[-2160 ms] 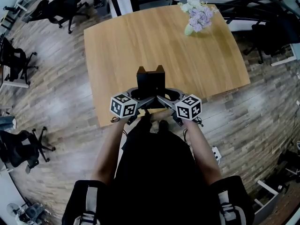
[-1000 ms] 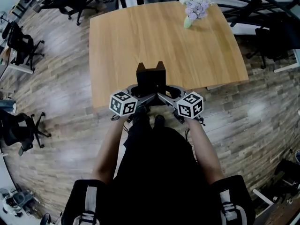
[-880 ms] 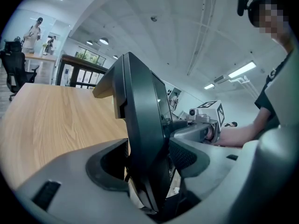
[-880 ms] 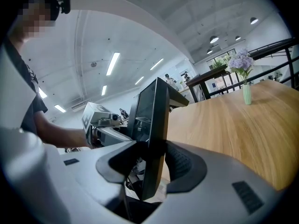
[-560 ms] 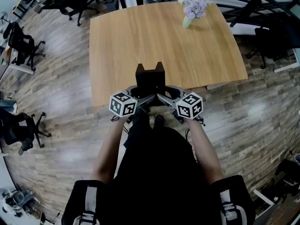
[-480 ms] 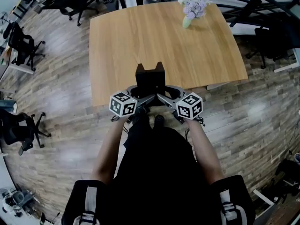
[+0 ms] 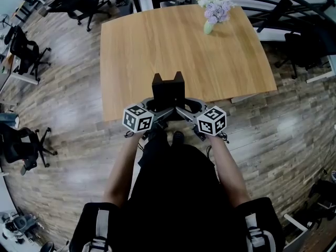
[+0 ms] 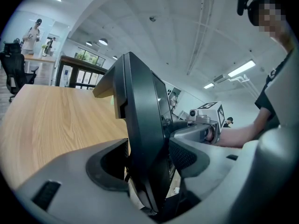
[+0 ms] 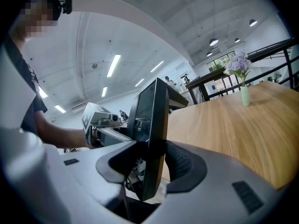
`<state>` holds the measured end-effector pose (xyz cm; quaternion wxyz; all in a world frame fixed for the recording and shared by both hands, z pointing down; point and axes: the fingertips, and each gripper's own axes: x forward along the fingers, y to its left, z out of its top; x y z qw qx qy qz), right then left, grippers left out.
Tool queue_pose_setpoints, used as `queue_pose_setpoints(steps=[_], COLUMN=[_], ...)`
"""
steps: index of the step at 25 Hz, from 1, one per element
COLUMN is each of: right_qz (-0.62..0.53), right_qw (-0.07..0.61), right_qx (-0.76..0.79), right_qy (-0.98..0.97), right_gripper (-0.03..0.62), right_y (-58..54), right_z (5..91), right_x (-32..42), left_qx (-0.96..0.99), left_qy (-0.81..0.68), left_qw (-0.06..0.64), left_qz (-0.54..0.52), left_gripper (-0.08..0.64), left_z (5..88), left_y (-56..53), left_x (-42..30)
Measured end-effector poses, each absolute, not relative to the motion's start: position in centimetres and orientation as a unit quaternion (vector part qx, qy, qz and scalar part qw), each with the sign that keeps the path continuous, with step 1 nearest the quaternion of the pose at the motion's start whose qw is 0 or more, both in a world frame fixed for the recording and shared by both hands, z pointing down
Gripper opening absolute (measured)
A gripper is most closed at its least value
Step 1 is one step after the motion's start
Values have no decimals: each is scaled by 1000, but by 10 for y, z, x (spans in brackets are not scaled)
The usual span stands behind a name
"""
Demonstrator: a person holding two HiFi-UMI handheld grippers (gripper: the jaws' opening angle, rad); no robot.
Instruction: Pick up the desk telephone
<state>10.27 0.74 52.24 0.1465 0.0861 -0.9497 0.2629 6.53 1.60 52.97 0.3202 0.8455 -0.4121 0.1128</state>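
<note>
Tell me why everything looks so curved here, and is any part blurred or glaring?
Head view: the wide-angle lens bows the table edges; pale glare patches lie on the floorboards. Left gripper view: dark rounded corners, and the desk telephone looms large and rather soft. Right gripper view: same round frame, bright strip lights overhead.

Wooden table (image 7: 157,46), flower vase (image 7: 210,26) at far corner

Black shirt (image 7: 173,193), grey left claw (image 7: 156,107) and right claw (image 7: 185,107) with marker cubes (image 7: 138,118).
</note>
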Motion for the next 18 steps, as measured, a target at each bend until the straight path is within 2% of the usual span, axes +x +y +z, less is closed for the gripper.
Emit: queue_pose_setpoints(steps=[18], right_qz=[273], right_qw=[142], right_qx=[96], right_qy=[-947], right_gripper=[202], right_y=[4], right_z=[524], right_x=[102], left_qx=[847], left_qy=[-408], left_qw=[319], left_qz=[116], left_gripper=[288], left_z=[530], left_y=[13], left_x=[64])
